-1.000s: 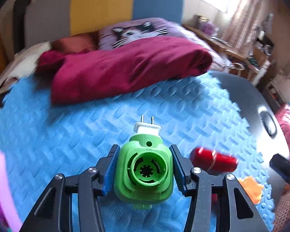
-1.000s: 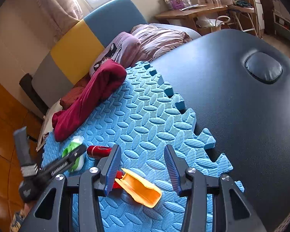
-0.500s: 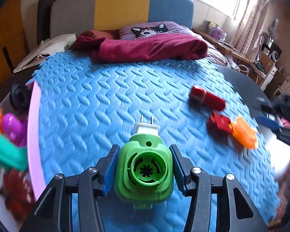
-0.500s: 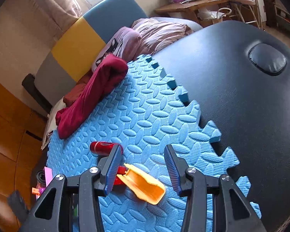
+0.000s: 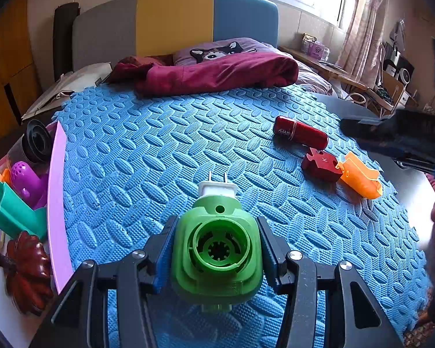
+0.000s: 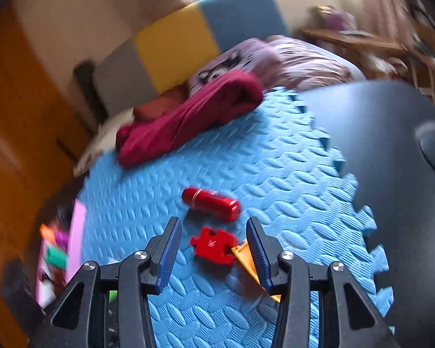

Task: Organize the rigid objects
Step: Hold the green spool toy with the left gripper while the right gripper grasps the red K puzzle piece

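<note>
My left gripper (image 5: 216,249) is shut on a green plug-in device (image 5: 216,252) with white prongs, held above the blue foam mat (image 5: 159,150). To its right on the mat lie a red cylinder (image 5: 300,132), a red puzzle-shaped block (image 5: 320,163) and an orange scoop-like piece (image 5: 361,178). My right gripper (image 6: 214,249) is open and empty, hovering over the red block (image 6: 213,245), with the orange piece (image 6: 246,261) by its right finger and the red cylinder (image 6: 211,203) just beyond. A pink-rimmed box (image 5: 56,203) of toys sits at the mat's left edge.
A maroon blanket (image 5: 217,72) and pillows lie at the mat's far edge. A black padded surface (image 6: 391,156) borders the mat on the right. The box holds a teal piece (image 5: 13,214), a purple toy (image 5: 26,179) and a dark red ornament (image 5: 29,272).
My left gripper has pulled back and left with the green device, bringing the toy box into view. My right gripper has swung left over the red block.
</note>
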{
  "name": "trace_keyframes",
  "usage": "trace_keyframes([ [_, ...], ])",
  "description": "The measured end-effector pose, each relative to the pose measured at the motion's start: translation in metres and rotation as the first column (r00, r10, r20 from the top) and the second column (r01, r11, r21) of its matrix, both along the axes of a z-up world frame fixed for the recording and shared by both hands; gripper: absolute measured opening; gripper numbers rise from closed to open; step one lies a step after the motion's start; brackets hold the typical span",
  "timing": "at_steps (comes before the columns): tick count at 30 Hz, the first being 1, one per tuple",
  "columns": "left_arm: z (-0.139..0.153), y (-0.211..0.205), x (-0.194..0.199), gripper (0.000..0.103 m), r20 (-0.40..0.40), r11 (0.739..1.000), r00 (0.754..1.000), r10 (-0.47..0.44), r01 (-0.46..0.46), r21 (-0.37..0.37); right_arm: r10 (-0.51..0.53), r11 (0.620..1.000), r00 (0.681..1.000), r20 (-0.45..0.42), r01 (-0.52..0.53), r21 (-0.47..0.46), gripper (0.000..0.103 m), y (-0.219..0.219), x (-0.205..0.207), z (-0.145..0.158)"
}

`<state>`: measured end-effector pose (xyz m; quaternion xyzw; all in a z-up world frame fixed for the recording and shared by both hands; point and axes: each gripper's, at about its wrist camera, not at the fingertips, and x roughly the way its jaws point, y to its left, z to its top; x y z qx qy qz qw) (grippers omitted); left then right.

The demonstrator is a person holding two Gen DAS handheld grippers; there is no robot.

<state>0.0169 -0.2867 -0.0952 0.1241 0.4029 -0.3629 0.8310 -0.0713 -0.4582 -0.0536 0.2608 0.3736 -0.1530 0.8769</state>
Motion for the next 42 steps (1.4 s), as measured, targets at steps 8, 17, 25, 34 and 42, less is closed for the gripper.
trace_keyframes([
  [8, 0.0, 0.001, 0.001, 0.052, -0.009, 1.0, 1.0, 0.0, 0.0, -0.016, 0.142, 0.977, 0.967, -0.213, -0.172, -0.129, 0.059, 0.012, 0.041, -0.025],
  [17, 0.0, 0.003, 0.001, 0.052, -0.016, 1.0, 1.0, -0.001, 0.001, -0.024, 0.289, 0.938, 0.931, -0.221, -0.321, -0.127, 0.048, 0.035, 0.041, -0.031],
  [25, 0.0, 0.003, 0.001, 0.052, -0.014, 1.0, 1.0, -0.003, 0.003, -0.022, 0.282, 0.94, 0.935, -0.216, -0.315, -0.134, 0.049, 0.035, 0.04, -0.032],
  [34, 0.0, 0.003, 0.001, 0.052, -0.018, 1.0, 1.0, -0.003, 0.002, -0.024, 0.258, 0.933, 0.944, -0.204, -0.298, -0.2, 0.049, 0.043, 0.042, -0.037],
  [42, 0.005, 0.009, 0.002, 0.052, -0.01, 0.999, 1.0, 0.013, -0.014, -0.029, 0.239, 0.922, 0.957, -0.161, -0.276, -0.271, 0.048, 0.048, 0.04, -0.039],
])
